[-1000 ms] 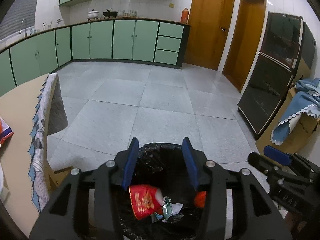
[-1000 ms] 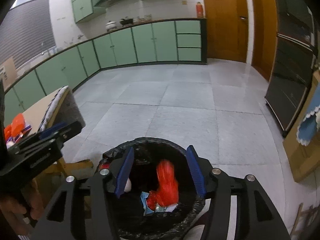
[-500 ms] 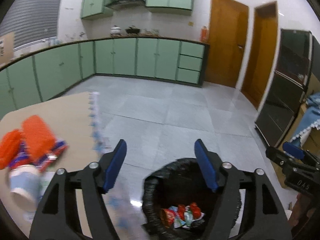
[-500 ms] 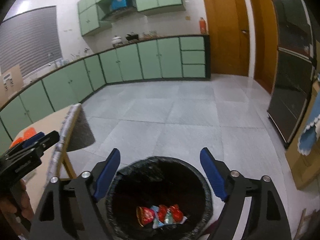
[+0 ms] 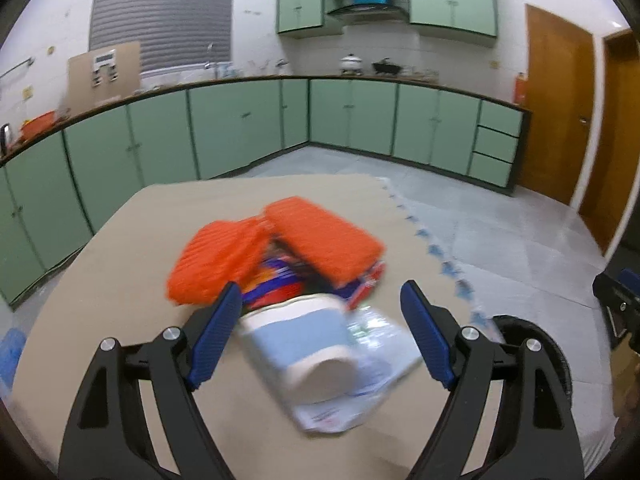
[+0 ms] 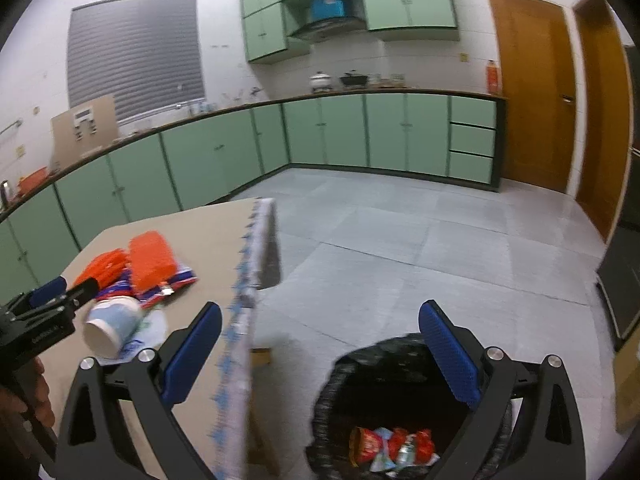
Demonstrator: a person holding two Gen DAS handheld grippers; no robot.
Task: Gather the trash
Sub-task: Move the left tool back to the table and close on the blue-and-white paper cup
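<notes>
Filling the room behind: green cabinets point(image 6: 224, 168) along two walls, grey tiled floor point(image 6: 400, 248). Occupying the left foreground: beige table point(image 5: 120, 248), its cloth edge point(image 6: 244, 320) with blue trim hanging at the right side. Sitting on the floor just beside the table: black-lined trash bin point(image 6: 344, 376), holding red wrappers point(image 6: 394, 446) at the bottom. Lying in a pile on the tabletop: two orange ribbed packs point(image 5: 280, 248) atop a blue-and-red wrapper, a blue-banded paper cup point(image 5: 300, 354) tipped on its side, resting on a clear plastic bag point(image 5: 376, 364); blurred, so possibly more pieces underneath. Hovering over the pile: left gripper point(image 5: 322, 338), jaws opening, the cup lying in the gap but apparently not pressed by either pad. Hanging above the bin and table edge: right gripper point(image 6: 324, 358), jaws opening wide, gripping nothing.
</notes>
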